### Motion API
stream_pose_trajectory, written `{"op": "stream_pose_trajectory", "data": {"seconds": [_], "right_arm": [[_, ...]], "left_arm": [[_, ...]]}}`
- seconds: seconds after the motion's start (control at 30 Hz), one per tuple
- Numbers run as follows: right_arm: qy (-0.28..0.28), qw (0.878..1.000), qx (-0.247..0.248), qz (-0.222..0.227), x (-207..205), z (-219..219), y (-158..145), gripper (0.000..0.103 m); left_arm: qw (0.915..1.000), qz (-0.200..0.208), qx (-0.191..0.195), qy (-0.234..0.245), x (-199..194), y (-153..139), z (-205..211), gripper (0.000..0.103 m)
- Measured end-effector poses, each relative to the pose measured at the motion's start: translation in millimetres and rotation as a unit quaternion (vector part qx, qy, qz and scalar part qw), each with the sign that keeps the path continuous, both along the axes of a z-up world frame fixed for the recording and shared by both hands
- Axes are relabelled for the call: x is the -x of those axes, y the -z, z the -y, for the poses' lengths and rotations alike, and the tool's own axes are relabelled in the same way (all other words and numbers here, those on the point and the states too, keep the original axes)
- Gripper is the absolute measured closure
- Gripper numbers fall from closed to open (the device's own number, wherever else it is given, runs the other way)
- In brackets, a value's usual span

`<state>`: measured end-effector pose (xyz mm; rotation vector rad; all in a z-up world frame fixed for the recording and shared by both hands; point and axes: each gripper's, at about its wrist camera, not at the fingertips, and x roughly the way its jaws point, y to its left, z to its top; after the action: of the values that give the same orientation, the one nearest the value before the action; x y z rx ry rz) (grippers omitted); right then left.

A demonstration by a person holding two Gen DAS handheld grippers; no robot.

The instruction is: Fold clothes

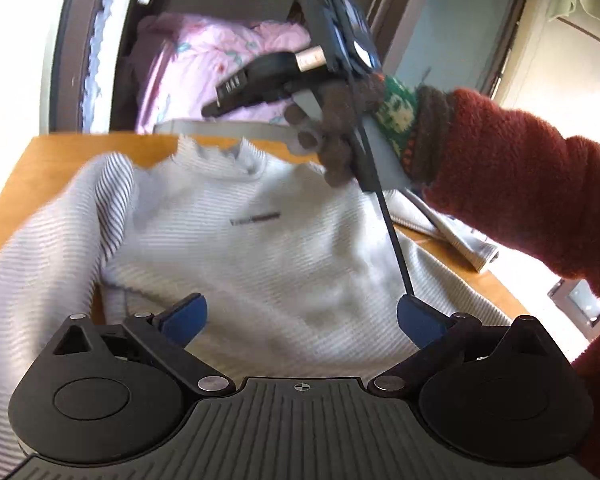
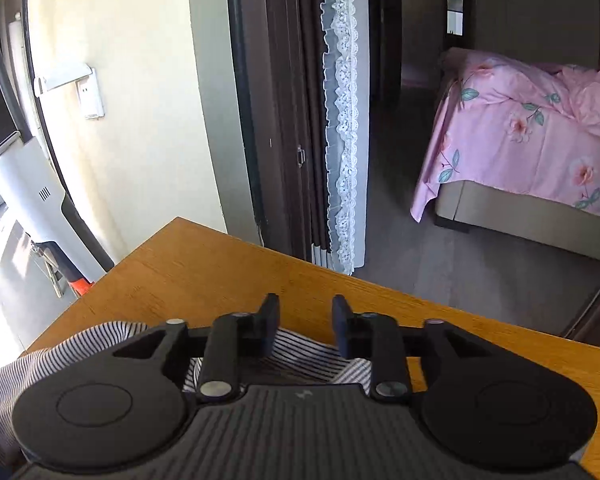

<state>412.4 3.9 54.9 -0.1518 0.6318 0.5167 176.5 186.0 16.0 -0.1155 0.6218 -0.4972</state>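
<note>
Pale ribbed striped sweater (image 1: 260,240) lies spread on wooden table (image 2: 204,276). Left gripper (image 1: 302,320) fingers wide apart, empty; right gripper (image 2: 306,316) partly parted, empty. Next: grasp a sleeve, fold inward.

A wooden table (image 1: 56,160) carries a spread striped sweater (image 1: 260,248).

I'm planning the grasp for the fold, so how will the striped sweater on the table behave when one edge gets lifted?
The striped sweater will probably act floppy: its left sleeve already bunches and drapes past the wooden table. It looks like a soft ribbed knit, so it should sag between grip points rather than hold shape. On the smooth tabletop it may slide when pulled.
</note>
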Motion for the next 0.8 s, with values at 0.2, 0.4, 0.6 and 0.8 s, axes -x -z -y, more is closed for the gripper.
{"op": "stream_pose_trajectory", "data": {"seconds": [0.2,0.4,0.6,0.8], "right_arm": [[0.023,0.997,0.048,0.063,54.4,71.8,-3.9,0.001],[0.01,0.999,-0.052,0.006,130.3,119.0,18.7,0.0],[-0.083,0.994,-0.07,-0.015,185.0,90.3,50.7,0.0],[-0.077,0.995,-0.039,-0.041,184.4,80.5,56.7,0.0]], "left_arm": [[0.9927,0.037,-0.079,-0.083,-54.2,-27.4,-11.6,0.0],[0.9837,-0.035,-0.11,-0.138,-122.6,-16.6,-25.0,0.0],[0.9798,-0.086,-0.147,-0.105,-147.6,15.6,-22.0,0.032],[0.9672,-0.03,-0.22,-0.122,-151.0,10.9,-14.4,0.081]]}}
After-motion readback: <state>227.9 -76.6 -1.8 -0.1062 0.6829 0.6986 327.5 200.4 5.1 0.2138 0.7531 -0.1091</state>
